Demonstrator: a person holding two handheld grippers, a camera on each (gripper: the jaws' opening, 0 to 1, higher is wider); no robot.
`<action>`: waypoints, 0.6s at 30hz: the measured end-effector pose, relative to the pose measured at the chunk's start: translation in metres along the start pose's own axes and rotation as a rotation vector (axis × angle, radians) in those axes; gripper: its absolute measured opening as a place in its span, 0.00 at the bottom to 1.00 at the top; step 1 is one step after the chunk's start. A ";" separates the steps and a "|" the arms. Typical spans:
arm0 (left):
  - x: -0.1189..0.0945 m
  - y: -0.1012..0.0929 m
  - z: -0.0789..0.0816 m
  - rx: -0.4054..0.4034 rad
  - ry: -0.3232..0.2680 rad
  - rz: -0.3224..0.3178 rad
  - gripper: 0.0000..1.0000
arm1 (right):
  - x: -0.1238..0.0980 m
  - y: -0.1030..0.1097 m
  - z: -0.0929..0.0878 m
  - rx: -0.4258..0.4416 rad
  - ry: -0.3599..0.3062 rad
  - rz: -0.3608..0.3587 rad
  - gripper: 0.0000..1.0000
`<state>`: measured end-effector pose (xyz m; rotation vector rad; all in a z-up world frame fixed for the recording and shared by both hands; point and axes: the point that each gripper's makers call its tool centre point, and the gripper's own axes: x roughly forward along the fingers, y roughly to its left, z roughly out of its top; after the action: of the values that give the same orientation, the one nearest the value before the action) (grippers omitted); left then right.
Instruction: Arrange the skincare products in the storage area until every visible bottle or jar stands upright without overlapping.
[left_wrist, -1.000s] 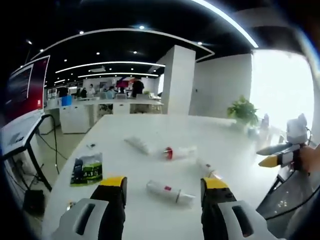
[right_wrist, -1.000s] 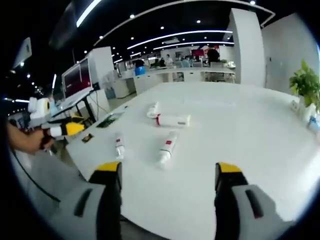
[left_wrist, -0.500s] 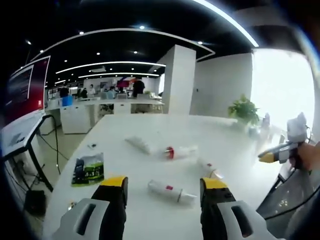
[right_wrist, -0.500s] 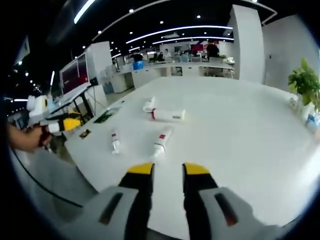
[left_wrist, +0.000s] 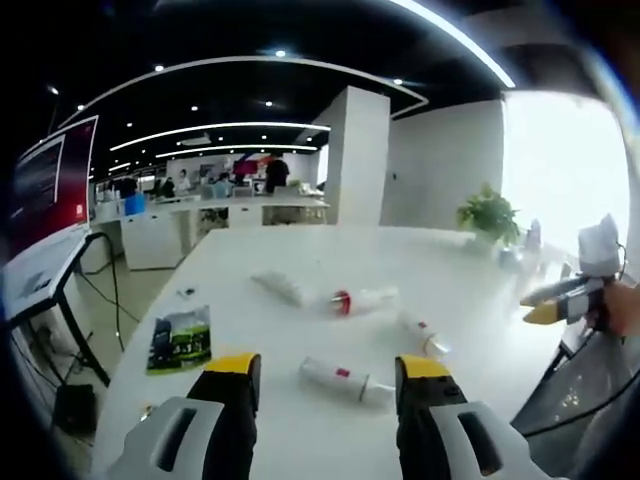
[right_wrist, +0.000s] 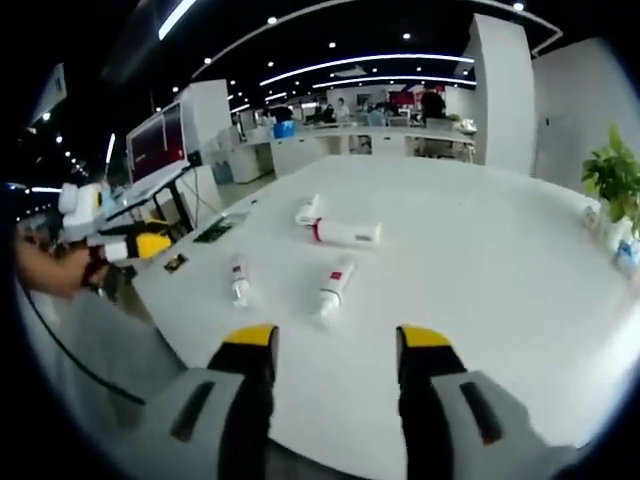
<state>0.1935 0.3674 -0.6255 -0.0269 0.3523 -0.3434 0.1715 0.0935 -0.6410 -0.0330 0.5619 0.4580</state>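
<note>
Half a second earlier the right gripper's (right_wrist: 335, 345) jaws were nearly shut; now they stood partly open again, though not as wide as a second ago. They held nothing and touched nothing. The left gripper's (left_wrist: 322, 370) jaws had stayed wide open, and they too were bare, hanging above the near edge of the white counter (left_wrist: 330, 250).

Just past the left jaws lay a white bottle with a red mark (left_wrist: 345, 380), flat on its side. A little farther off were a small tube (left_wrist: 422, 334), a bottle with a red ring (left_wrist: 362, 299) and a flat white tube (left_wrist: 280, 287), all lying down too. In the right gripper view, the nearest bottle (right_wrist: 335, 284) lay just ahead of the jaws, with the small tube (right_wrist: 239, 283) to its left. A green packet (left_wrist: 178, 339) sat near the counter's left edge and a plant (left_wrist: 487, 215) stood at the far side.

I think the job had barely begun, since no bottle stood up yet. This looked like the reaching step. Next, one gripper should probably come down over the nearest bottle, close on its middle, and tip it onto its bottom, clear of the others.
</note>
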 end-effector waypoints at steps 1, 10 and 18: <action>0.000 0.000 0.000 0.001 0.001 0.000 0.56 | 0.000 0.001 0.000 0.004 -0.001 0.004 0.60; 0.001 -0.001 -0.002 0.017 0.007 -0.005 0.55 | 0.001 0.009 0.003 -0.058 -0.013 0.034 0.63; 0.002 -0.003 -0.004 0.052 0.018 -0.009 0.58 | 0.002 0.003 0.006 -0.061 -0.035 0.014 0.76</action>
<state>0.1928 0.3640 -0.6295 0.0259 0.3606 -0.3618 0.1748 0.0985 -0.6363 -0.0787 0.5137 0.4887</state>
